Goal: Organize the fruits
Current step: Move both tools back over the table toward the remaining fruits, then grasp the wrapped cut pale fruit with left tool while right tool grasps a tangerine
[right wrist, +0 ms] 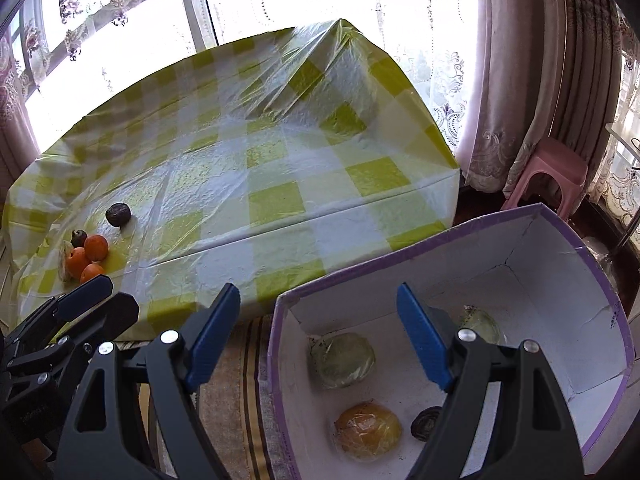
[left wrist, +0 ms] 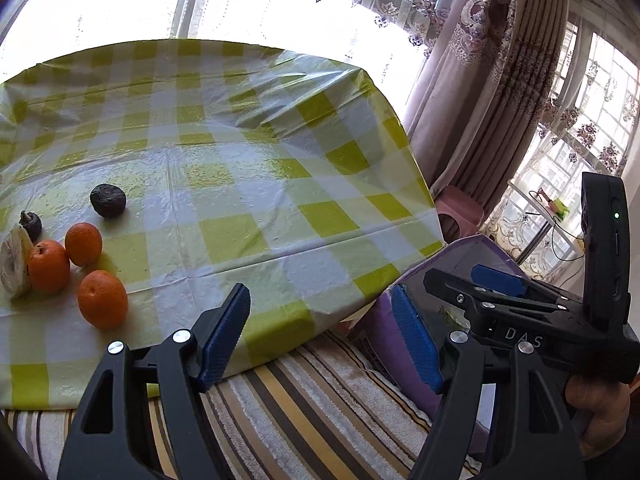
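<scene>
Three oranges lie in a cluster at the left of the checked table, with a dark wrinkled fruit just behind them. My left gripper hangs open over the table's near edge, away from them, with nothing between its blue pads. My right gripper is open too and holds nothing, over the near rim of a white-lined purple box. Inside the box lie two pale green wrapped fruits, a yellow wrapped fruit and a small dark fruit. The oranges also show far left in the right wrist view.
A smaller dark fruit and a pale object sit beside the oranges. A striped cloth covers the surface below the table edge. A pink stool stands by the curtains. A hand holds the right gripper.
</scene>
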Demonstrator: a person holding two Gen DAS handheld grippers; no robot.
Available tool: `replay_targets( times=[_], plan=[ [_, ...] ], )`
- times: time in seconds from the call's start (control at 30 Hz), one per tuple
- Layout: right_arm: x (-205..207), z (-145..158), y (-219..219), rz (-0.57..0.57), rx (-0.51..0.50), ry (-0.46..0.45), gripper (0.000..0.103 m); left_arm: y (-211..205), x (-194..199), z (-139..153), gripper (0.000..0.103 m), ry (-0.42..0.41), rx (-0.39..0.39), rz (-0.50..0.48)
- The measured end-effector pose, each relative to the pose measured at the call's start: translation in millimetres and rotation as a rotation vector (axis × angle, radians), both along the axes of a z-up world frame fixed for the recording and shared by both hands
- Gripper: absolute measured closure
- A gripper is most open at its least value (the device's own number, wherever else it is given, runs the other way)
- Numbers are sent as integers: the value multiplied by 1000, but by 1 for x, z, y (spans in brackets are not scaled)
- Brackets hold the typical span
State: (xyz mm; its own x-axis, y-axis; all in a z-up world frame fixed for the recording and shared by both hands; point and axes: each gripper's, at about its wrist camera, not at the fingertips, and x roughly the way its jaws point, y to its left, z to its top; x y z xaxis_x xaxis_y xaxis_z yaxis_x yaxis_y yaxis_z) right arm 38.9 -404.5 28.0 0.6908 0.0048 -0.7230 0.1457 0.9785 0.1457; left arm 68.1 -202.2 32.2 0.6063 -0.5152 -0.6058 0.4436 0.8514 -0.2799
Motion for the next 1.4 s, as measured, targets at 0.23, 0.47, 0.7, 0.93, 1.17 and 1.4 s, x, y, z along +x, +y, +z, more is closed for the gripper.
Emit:
replay_targets(
  times=[0.23,0.47,0.7,0.93,1.17,1.4],
  plan=[
    [3,-9,59,93,18,4,22,42,-3,2,32,1,-15,87],
    [4,-15,113,186,38,-11,22,97,-11,4,32,-2,-25,205],
    [12,-17,153,253,56,-24,22,162,-15,-4,32,31,-62,356],
    [28,-22,183,308,41,-9,22,201,-5,-11,32,68,-95,456],
    [46,-28,200,336,39,8,22,216,11,-16,32,93,-98,497],
    [64,-32,216,367,28,17,26,221,34,-20,32,116,-100,520]
  ],
)
